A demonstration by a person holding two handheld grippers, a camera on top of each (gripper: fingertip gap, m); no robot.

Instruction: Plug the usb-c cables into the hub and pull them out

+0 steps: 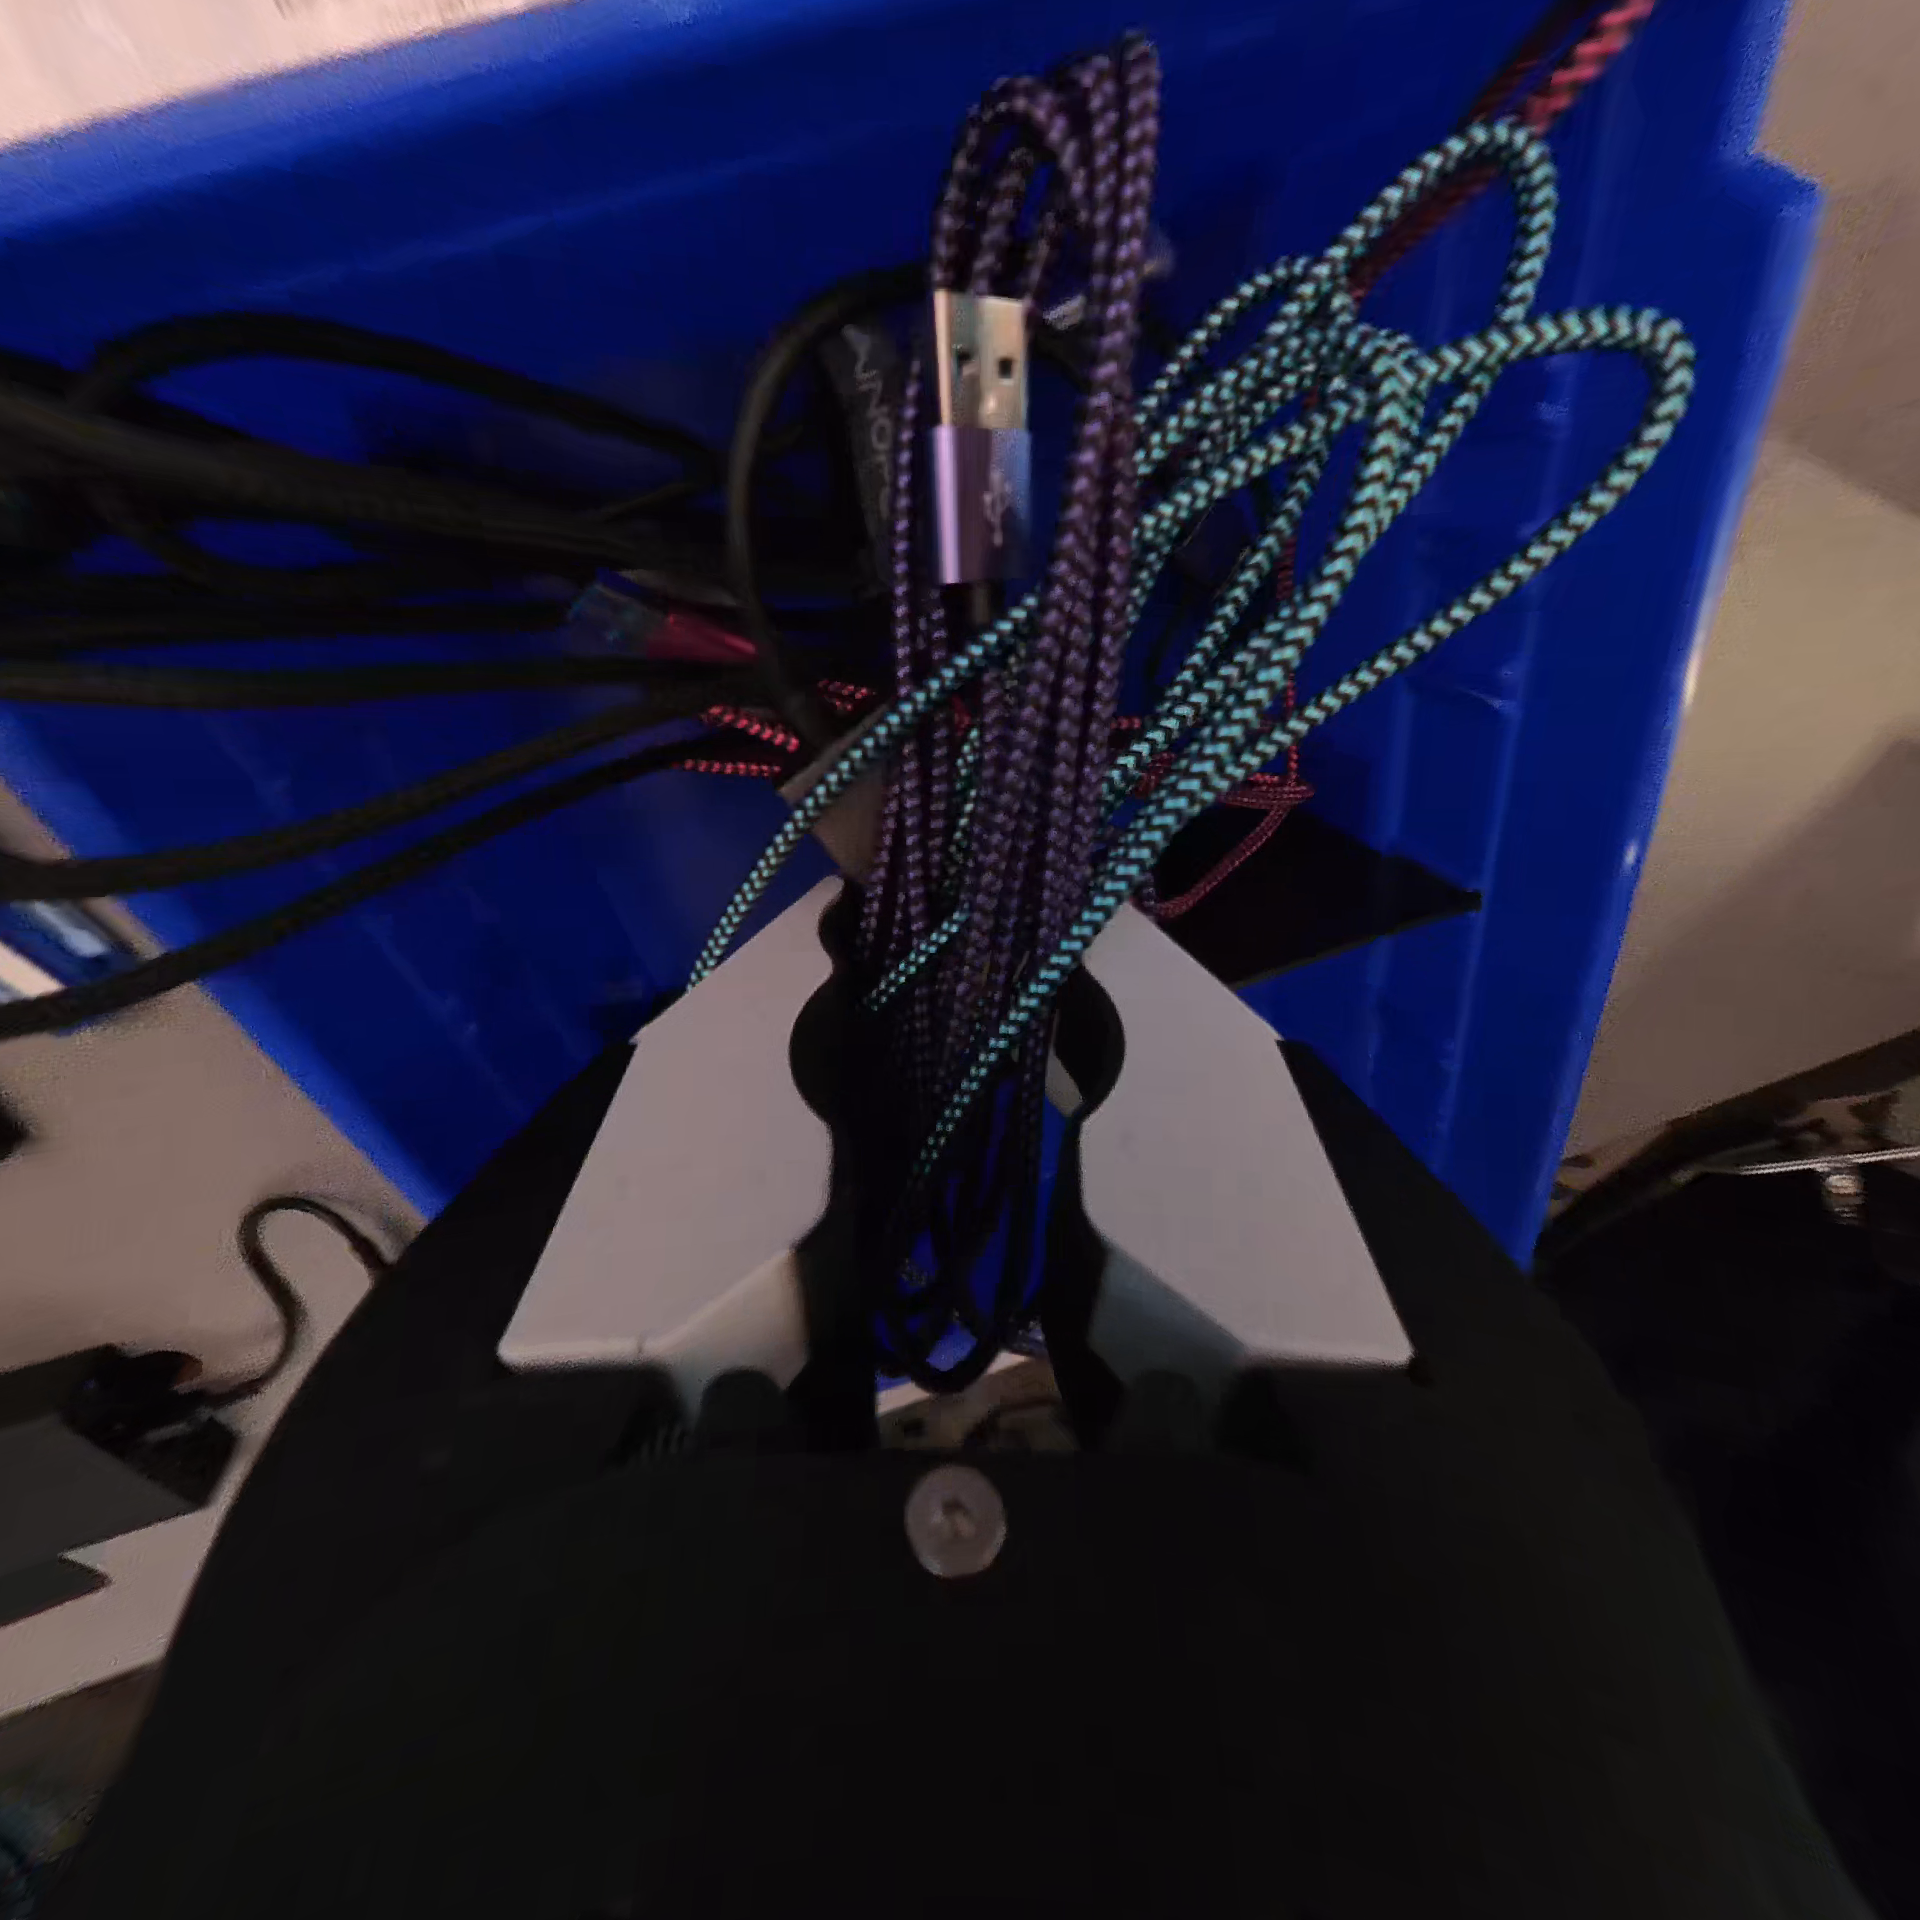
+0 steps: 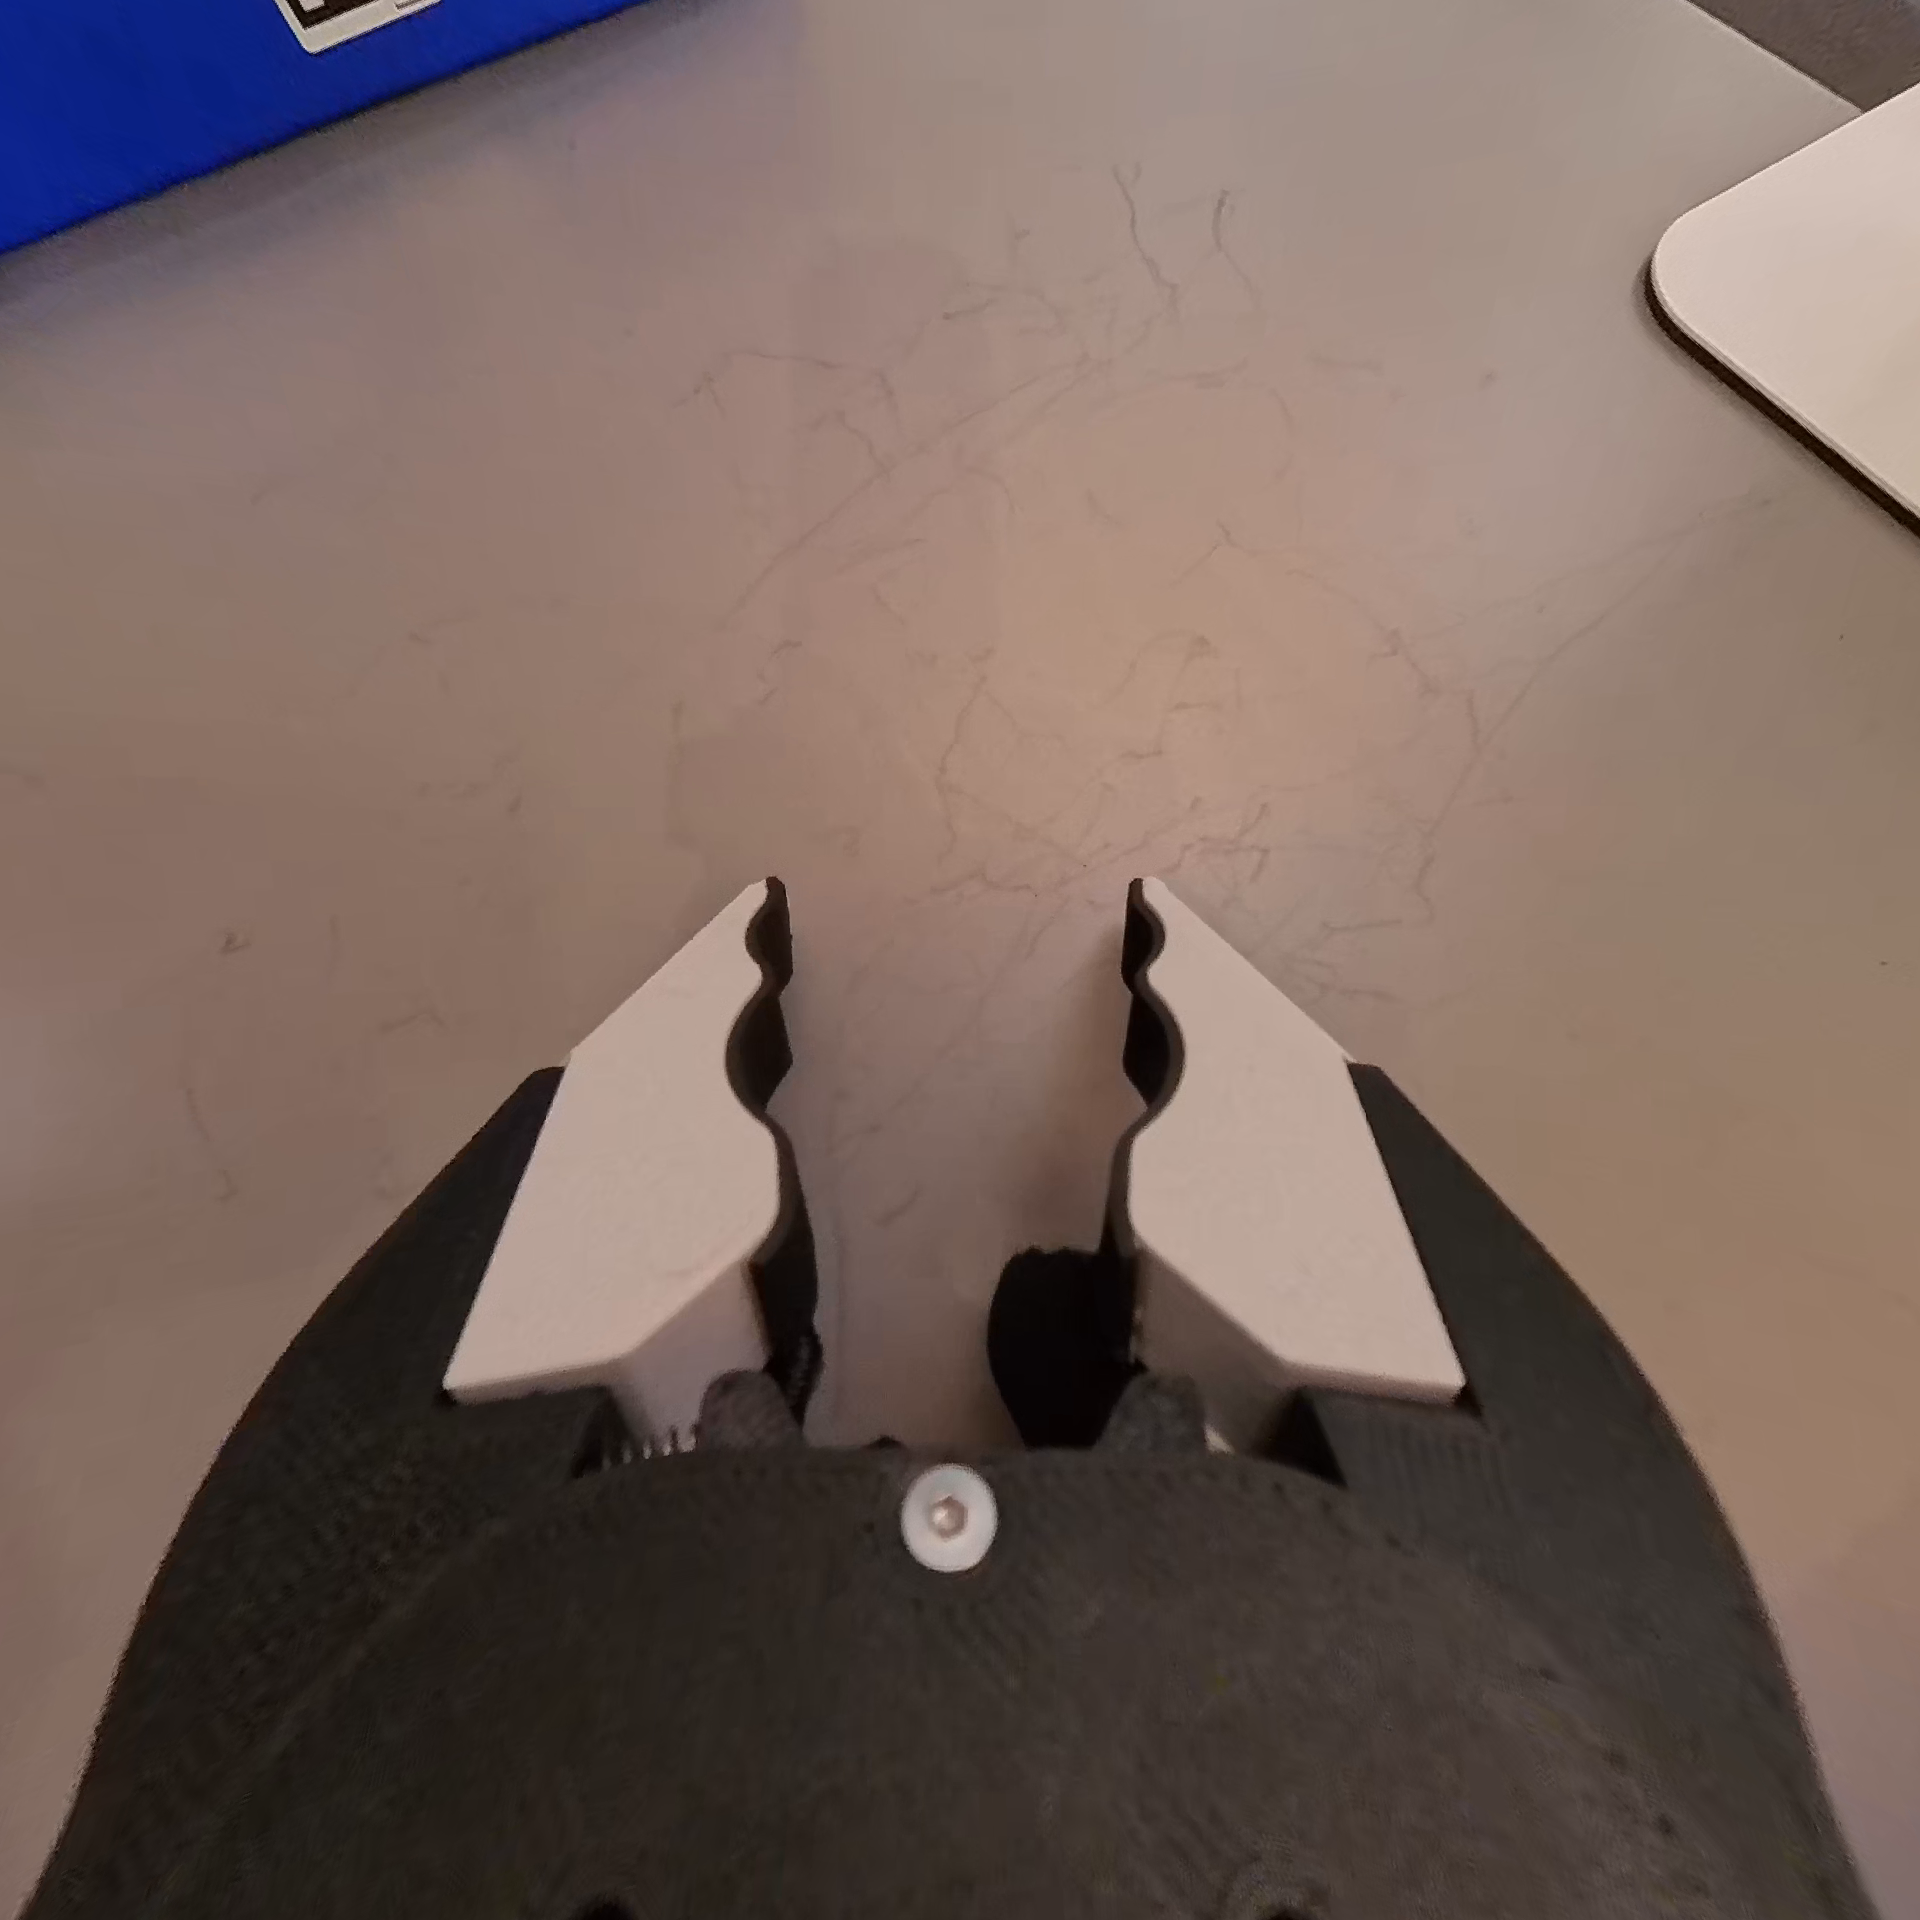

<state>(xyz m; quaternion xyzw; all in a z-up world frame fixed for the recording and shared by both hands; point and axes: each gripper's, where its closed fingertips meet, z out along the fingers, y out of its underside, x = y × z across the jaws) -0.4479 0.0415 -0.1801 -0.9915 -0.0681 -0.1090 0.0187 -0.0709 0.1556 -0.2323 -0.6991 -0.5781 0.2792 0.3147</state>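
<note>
My left gripper (image 1: 961, 935) is shut on a bundle of braided cables and holds it above a blue bin (image 1: 520, 312). The bundle holds a purple braided cable (image 1: 1049, 520) with a silver USB plug (image 1: 982, 364) on a purple shell, and a teal and black braided cable (image 1: 1351, 447) in loose loops. A red and black braided cable (image 1: 1226, 800) hangs behind them. Several black cables (image 1: 312, 582) trail off to the left over the bin. No hub shows in either view. My right gripper (image 2: 956, 894) is open and empty, low over a grey table (image 2: 935, 520).
A black cord (image 1: 281, 1288) and a dark device (image 1: 94, 1455) lie on the table at the lower left of the left wrist view. In the right wrist view a corner of the blue bin (image 2: 156, 114) sits at the top left and a white rounded slab (image 2: 1808, 301) at the right. The white rounded slab (image 2: 1808, 301) is closer to my right gripper, around 25 centimeters from its tips; the left tips are 45 centimeters off.
</note>
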